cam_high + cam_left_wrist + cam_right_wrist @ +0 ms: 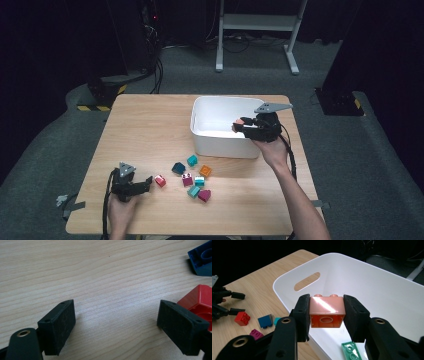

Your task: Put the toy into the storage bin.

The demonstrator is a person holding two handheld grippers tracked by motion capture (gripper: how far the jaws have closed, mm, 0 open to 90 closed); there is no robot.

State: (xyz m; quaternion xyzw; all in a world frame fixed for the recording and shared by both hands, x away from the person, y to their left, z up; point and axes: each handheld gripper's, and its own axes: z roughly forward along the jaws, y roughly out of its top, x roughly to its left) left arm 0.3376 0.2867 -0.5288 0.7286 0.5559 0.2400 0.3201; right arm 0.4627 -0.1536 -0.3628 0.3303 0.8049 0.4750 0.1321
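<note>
- The right gripper [326,312] has its two black jaws pressed flat against the opposite sides of a salmon-pink brick [327,311]; the brick sits level between the pads, studs pointing away from the camera and its hollow underside facing it.
- In the high view this right gripper [240,126] hangs over the near right part of the white bin [210,142], the brick [240,121] showing at its tips above the bin's inside.
- Just below and beyond the held brick, in the right gripper view, a flat mint-green plate [350,350] lies on the floor of the bin [372,285]; the bin's far wall has an oval handle slot.
- The left gripper [116,322] stands wide open, with bare wooden table [100,277] between its jaws and nothing gripped.
- A red brick [200,302] lies touching the outer side of the left gripper's right-hand jaw, and a dark blue brick [201,261] lies farther ahead on that side.
- In the high view the left gripper [145,183] rests low at the table's near left, the red brick [160,180] just off its tips.
- Beyond that red brick lies a loose cluster: dark blue [178,168], teal [192,160], orange [205,171], magenta [187,179] and other small bricks, between the two grippers and just in front of the bin.
</note>
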